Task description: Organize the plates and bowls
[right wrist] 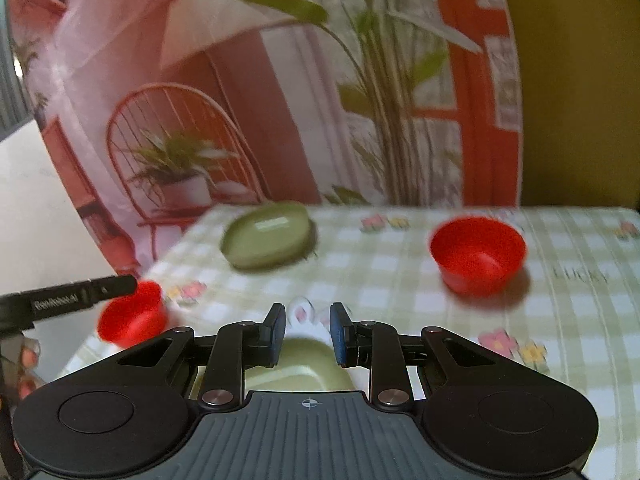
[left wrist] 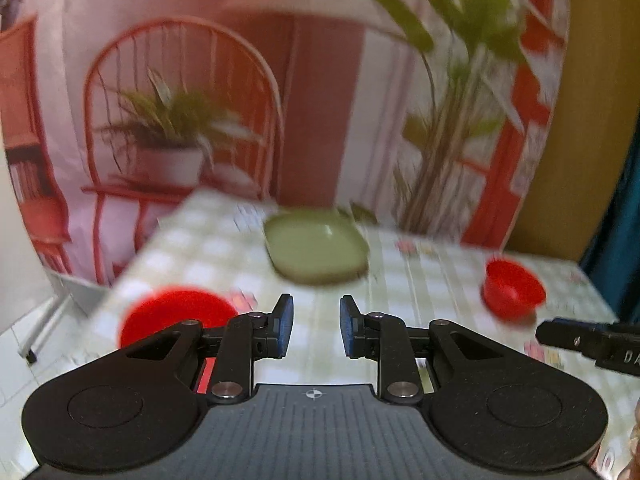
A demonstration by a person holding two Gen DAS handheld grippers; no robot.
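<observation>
My left gripper (left wrist: pixel 316 326) hangs open over the checked tablecloth with nothing between its blue pads. Beyond it lies a square green plate (left wrist: pixel 316 250). A red bowl (left wrist: pixel 176 312) sits just left of the fingers and a second red bowl (left wrist: pixel 514 288) stands at the far right. In the right wrist view my right gripper (right wrist: pixel 307 334) is open above a nearer green plate (right wrist: pixel 304 368), without gripping it. Further off I see the other green plate (right wrist: pixel 266 242), a red bowl (right wrist: pixel 478 254) at the right and a red bowl (right wrist: pixel 134 316) at the left.
The table (right wrist: pixel 400 280) has a green-and-white checked cloth with flower prints; its left edge drops off near the left red bowl. A printed backdrop (left wrist: pixel 320 100) of a red chair and plants hangs behind the far edge. Both views are blurred.
</observation>
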